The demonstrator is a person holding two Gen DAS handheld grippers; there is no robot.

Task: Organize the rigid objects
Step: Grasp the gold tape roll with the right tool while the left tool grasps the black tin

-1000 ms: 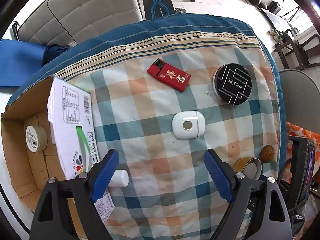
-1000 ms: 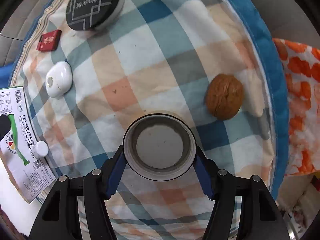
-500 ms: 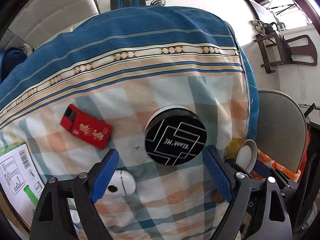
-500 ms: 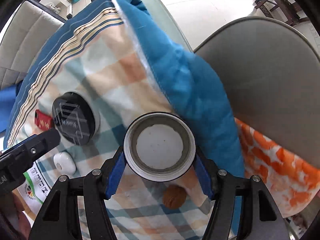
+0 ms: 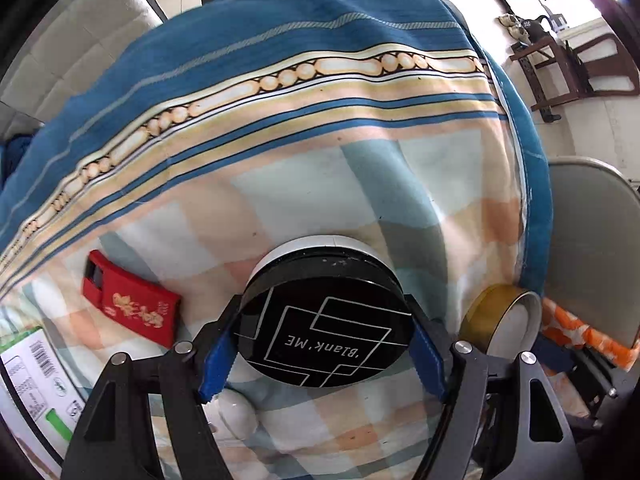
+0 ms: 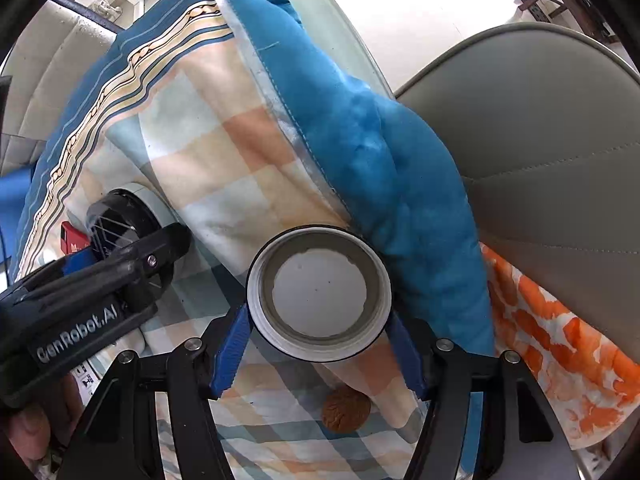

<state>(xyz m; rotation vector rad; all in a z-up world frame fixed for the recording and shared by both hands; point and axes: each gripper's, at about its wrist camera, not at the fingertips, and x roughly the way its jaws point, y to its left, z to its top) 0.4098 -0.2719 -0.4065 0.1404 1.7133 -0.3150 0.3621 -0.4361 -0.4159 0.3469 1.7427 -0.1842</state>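
Right gripper (image 6: 320,350): clenched on the tape roll (image 6: 319,293), held clear of the checked cloth (image 6: 208,148) by the bed's right edge.

Left gripper (image 5: 324,354): blue pads against both sides of the black round tin (image 5: 326,316); grasped, I judge, though whether it has left the cloth cannot be told.

Below the right gripper: walnut (image 6: 346,409), loose near the right edge.

Under the left gripper: white case (image 5: 240,416), partly hidden.

Further left: red box (image 5: 130,298); printed carton (image 5: 38,376) at the left edge.

Progress, as judged: two items in hand, neither stowed; walnut, case and red box untouched. Early to middle.
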